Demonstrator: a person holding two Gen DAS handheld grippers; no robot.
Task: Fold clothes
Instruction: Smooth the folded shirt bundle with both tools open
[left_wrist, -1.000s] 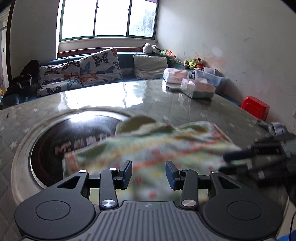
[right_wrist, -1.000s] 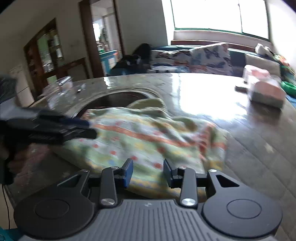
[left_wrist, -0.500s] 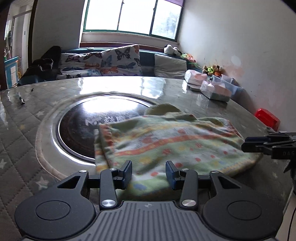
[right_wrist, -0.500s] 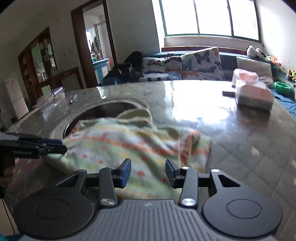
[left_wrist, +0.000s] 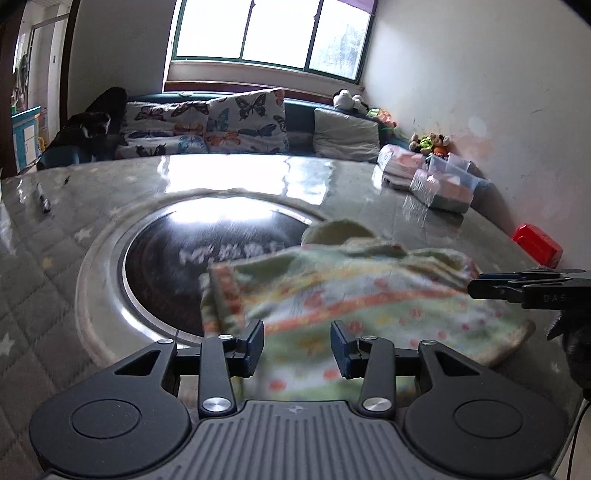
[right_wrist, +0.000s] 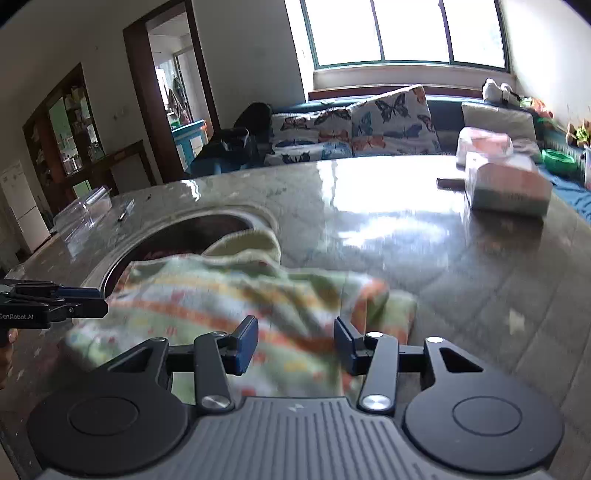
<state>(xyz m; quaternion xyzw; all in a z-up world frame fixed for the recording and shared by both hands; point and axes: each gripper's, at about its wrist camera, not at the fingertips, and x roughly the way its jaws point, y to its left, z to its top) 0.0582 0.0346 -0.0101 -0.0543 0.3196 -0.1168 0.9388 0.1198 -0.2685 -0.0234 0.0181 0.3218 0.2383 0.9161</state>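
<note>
Both my left hand-held gripper (left_wrist: 297, 345) and right hand-held gripper (right_wrist: 295, 345) hang agape over the garment (right_wrist: 229, 306) — soft, light, floppy, I judge — best pinched at its near hem corners.

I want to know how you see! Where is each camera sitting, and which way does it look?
Left wrist: sits on the left gripper, looks along its open fingers over the patterned garment toward the window; the right gripper pokes in.
Right wrist: sits on the right gripper, faces the window and doorway; the left gripper shows.
Both share the garment, the round table and the butterfly cushions.
</note>
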